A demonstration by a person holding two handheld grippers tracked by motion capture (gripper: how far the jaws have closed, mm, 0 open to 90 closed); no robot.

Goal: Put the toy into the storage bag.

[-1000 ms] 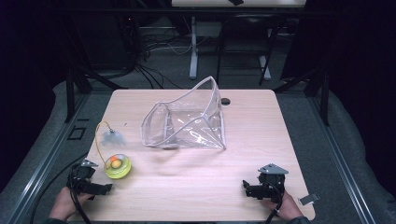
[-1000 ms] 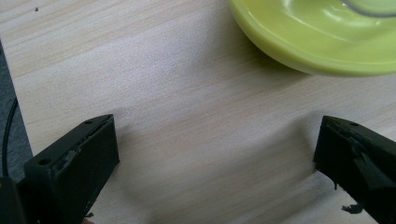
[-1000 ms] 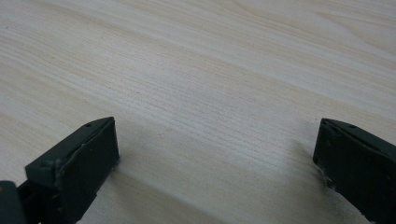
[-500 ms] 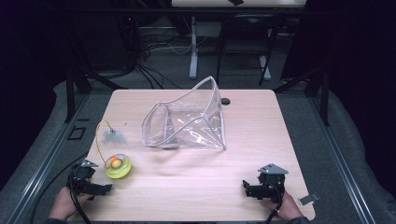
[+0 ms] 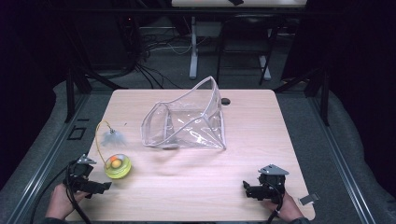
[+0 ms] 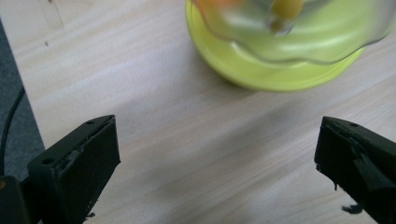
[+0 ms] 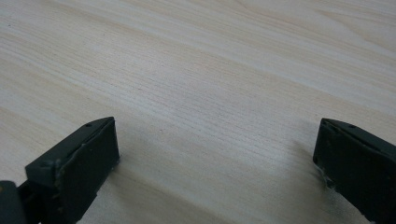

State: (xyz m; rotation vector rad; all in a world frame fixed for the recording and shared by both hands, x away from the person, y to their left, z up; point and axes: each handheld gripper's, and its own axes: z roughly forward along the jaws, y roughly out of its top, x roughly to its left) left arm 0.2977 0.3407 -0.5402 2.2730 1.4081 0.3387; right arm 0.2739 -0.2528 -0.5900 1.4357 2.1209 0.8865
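High view shows the left gripper (image 5: 95, 186) low at the table's (image 5: 187, 186) near left edge, jaws wide apart and holding nothing. Just past it sits a small yellow-green dish (image 5: 117, 166) with a clear top and, I think, an orange ball inside. A yellow cord loops up from the dish toward the far side. The dish is round, so it has no long side. The reach looks just begun; next, slide forward and close on the dish's rim. The right gripper (image 5: 248, 189) rests open and empty, well away from the clear plastic bag (image 5: 187, 122).

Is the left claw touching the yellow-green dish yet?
Apart. The left gripper view shows bare table between the open left claw and the yellow-green dish.
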